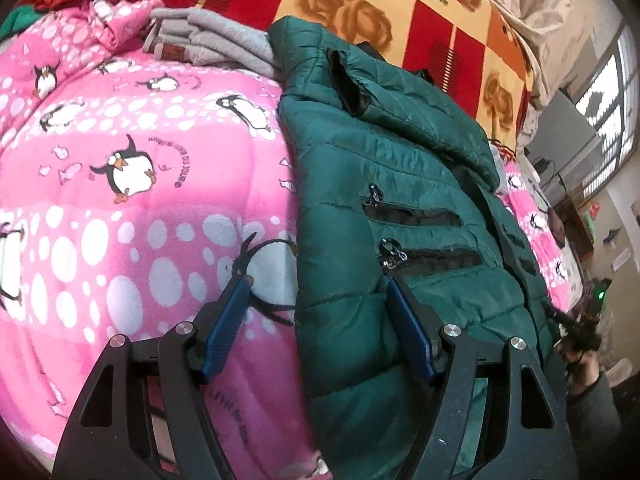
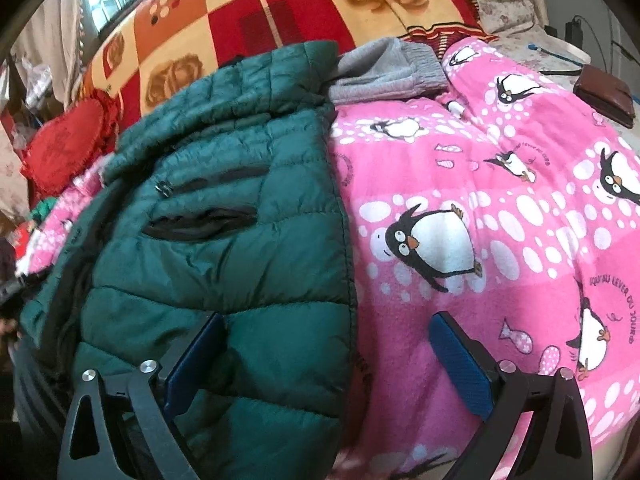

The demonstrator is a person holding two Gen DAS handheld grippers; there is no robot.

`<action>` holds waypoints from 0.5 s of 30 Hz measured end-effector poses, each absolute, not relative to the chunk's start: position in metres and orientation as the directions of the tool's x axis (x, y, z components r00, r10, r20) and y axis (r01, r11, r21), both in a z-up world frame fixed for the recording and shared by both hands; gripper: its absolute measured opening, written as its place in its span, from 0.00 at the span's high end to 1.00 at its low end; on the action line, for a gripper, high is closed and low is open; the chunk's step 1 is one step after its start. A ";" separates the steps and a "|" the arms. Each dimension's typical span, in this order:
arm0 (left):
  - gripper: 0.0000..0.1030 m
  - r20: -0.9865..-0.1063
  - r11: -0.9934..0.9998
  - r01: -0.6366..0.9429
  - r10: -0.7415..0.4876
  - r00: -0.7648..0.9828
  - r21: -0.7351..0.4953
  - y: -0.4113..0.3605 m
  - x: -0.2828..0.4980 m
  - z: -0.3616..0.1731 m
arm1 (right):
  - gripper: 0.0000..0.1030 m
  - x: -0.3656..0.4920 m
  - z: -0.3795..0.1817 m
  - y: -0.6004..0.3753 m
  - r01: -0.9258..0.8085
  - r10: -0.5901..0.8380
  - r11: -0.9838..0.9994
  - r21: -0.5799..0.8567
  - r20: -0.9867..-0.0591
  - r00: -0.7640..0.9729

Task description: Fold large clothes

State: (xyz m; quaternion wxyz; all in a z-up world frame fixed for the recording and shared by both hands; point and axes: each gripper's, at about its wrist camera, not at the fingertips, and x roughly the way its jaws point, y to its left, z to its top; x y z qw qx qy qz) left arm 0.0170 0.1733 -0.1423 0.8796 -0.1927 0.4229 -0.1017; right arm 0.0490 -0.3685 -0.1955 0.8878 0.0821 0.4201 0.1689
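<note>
Both grippers, left gripper (image 1: 320,304) and right gripper (image 2: 326,344), are gaping wide and holding nothing. Each is straddling 1 long edge of the green jacket (image 1: 400,184), which is lying lengthwise away on the pink penguin blanket (image 1: 120,200).

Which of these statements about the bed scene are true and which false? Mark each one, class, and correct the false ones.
1. The green puffer jacket lies on a pink penguin blanket. True.
2. The left gripper is clamped shut on the jacket. False: its jaws are open, one finger over the blanket, the other over the jacket.
3. Folded grey clothes sit beside the jacket's far end. True.
4. The right gripper is shut. False: it is open, straddling the jacket's edge.
5. A brown wallet rests on the jacket. False: it lies apart, past the blanket.
</note>
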 end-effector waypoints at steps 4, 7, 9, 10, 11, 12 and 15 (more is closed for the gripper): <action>0.31 -0.716 0.920 0.031 -0.325 0.617 -0.391 0.171 0.007 -0.140 | 0.06 0.039 -0.194 -0.371 -0.274 0.428 0.904 0.328 -0.683 0.591; 0.31 -0.709 0.907 0.022 -0.344 0.616 -0.421 0.175 0.002 -0.141 | 0.06 0.036 -0.194 -0.366 -0.323 0.488 0.873 0.366 -0.663 0.568; 0.31 -0.702 0.892 0.012 -0.364 0.612 -0.452 0.178 0.002 -0.142 | 0.14 0.037 -0.194 -0.364 -0.363 0.554 0.832 0.418 -0.631 0.543; 0.31 -0.700 0.886 0.011 -0.373 0.610 -0.463 0.179 0.002 -0.142 | 0.19 0.038 -0.194 -0.364 -0.378 0.587 0.809 0.449 -0.614 0.527; 0.31 -0.698 0.882 0.012 -0.381 0.606 -0.471 0.178 0.002 -0.142 | 0.21 0.040 -0.194 -0.363 -0.389 0.623 0.782 0.487 -0.592 0.511; 0.31 -0.695 0.877 0.019 -0.394 0.601 -0.481 0.177 0.002 -0.141 | 0.21 0.040 -0.192 -0.363 -0.398 0.649 0.760 0.513 -0.570 0.505; 0.31 -0.686 0.866 0.063 -0.434 0.584 -0.495 0.171 -0.003 -0.139 | 0.21 0.041 -0.192 -0.363 -0.410 0.677 0.736 0.539 -0.552 0.487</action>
